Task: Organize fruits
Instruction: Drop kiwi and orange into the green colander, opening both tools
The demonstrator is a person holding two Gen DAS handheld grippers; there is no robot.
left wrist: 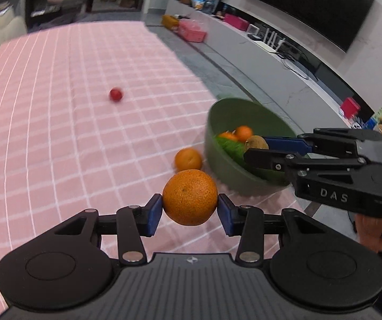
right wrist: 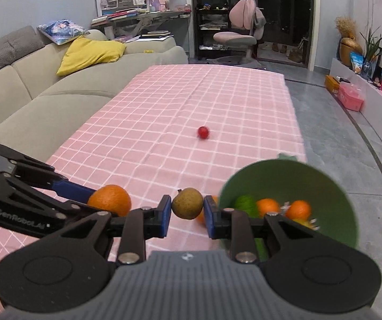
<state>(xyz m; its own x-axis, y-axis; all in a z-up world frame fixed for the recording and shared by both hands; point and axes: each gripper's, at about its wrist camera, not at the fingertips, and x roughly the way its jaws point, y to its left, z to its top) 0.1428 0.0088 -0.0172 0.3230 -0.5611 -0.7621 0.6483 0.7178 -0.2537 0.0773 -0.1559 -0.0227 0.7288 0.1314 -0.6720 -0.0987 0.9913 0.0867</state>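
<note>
While left gripper (left wrist: 190, 209) clamps orange (left wrist: 190, 197) — pear (right wrist: 187, 203) stem-up in right gripper (right wrist: 187, 212).

We see pink white-gridded cloth on worktop (right wrist: 191, 101), green round bowl (right wrist: 324, 186), orange round mandarin (left wrist: 190, 196), brownish-green round fruit (right wrist: 187, 203), small red fruit (right wrist: 203, 132), blue claw pads (left wrist: 155, 214).

Checked pink tablecloth (right wrist: 180, 112), woven cloth, matt. Green bowl (right wrist: 310, 184), smooth plastic with a dull sheen. Clamped orange (left wrist: 190, 196), pitted, faintly glossy peel. Brownish pear-like fruit (right wrist: 187, 203), matt, speckled skin. Left gripper (left wrist: 190, 210): matt black plastic with blue pads (left wrist: 155, 213) and bright metal pivot screws.
</note>
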